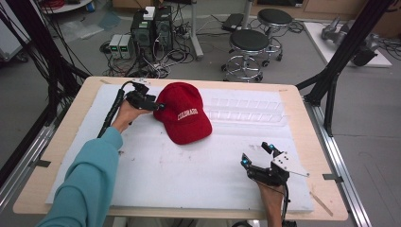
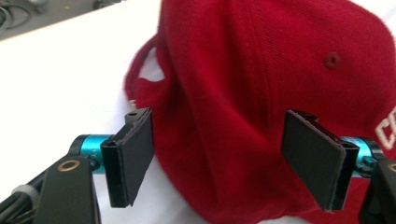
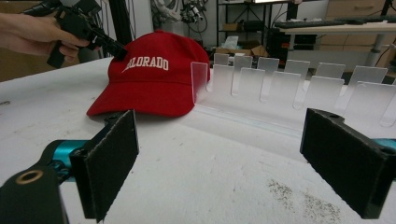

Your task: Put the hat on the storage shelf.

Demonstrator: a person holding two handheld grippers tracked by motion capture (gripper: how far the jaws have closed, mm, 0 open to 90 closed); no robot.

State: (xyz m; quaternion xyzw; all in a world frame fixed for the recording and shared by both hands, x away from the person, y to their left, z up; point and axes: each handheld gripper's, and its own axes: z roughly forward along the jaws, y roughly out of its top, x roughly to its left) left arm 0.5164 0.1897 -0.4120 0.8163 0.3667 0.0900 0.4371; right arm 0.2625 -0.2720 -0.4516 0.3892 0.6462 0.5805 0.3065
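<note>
Worktop, white sheet over it, is the largest thing in frame. Red cap sits on the far-middle of the sheet, brim pointing toward my near-right, crown toward the far-left; a clear slotted rack lies just beside it on the right. My left claw is at the cap's back-left panel; in the left gripper view the jaws stand spread with crown fabric between them, pads not pressing as far as I can tell. Right claw rests spread, empty, near edge, well apart from the cap. Left is clearly nearer; I judge the pinch is its job.
</note>
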